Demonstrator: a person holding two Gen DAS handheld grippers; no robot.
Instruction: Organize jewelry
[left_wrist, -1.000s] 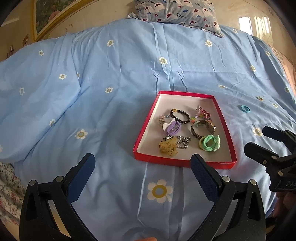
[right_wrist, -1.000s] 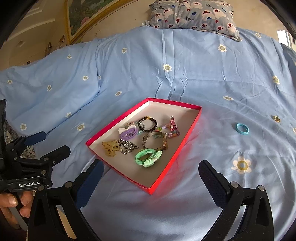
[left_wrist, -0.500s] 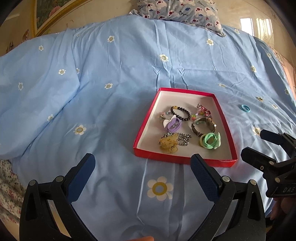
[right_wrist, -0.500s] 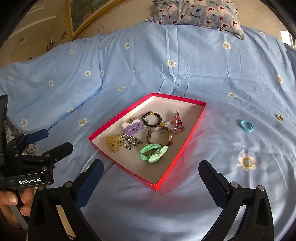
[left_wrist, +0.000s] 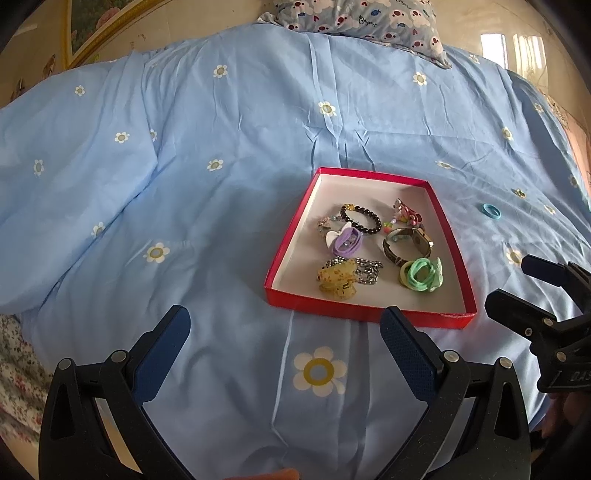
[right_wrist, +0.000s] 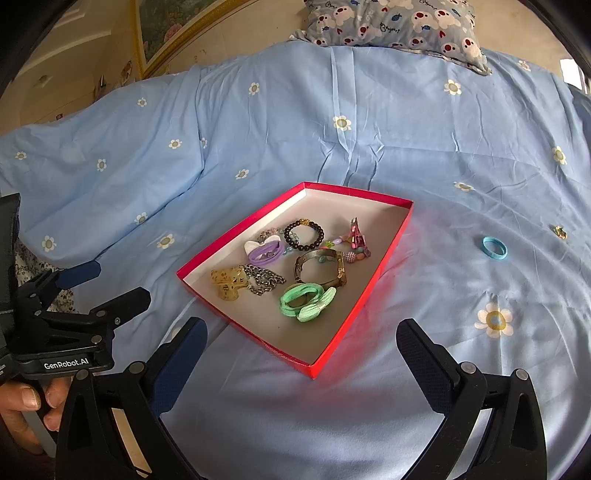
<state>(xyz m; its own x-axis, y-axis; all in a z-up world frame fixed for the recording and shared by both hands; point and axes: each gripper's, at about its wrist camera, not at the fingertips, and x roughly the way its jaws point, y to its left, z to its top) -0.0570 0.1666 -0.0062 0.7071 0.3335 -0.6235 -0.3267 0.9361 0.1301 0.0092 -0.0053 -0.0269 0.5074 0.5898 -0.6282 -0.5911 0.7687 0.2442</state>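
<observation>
A shallow red tray (left_wrist: 291, 226) (right_wrist: 236, 227) lies on the blue bedspread. It holds a black bead bracelet (left_wrist: 362, 218) (right_wrist: 304, 235), a purple band (left_wrist: 346, 242) (right_wrist: 265, 252), a yellow claw clip (left_wrist: 338, 282) (right_wrist: 229, 282), a chain, a metal watch (left_wrist: 408, 242) (right_wrist: 320, 267), a green scrunchie (left_wrist: 421, 275) (right_wrist: 306, 301) and bead charms. A light blue ring (left_wrist: 490, 211) (right_wrist: 494, 247) lies on the bedspread right of the tray. My left gripper (left_wrist: 284, 338) (right_wrist: 110, 282) is open and empty, short of the tray's near edge. My right gripper (right_wrist: 301, 349) (left_wrist: 517, 280) is open and empty at the tray's near right corner.
A patterned pillow (left_wrist: 354, 18) (right_wrist: 395, 22) lies at the head of the bed. A framed picture (right_wrist: 166, 29) leans on the wall at the back left. A small gold piece (right_wrist: 560, 232) lies on the bedspread far right. A floral cloth (left_wrist: 14, 365) shows at the bed's left edge.
Both grippers have drawn back and risen a little, so the tray looks smaller and further off. Nothing on the bed has moved. Both stay open.
</observation>
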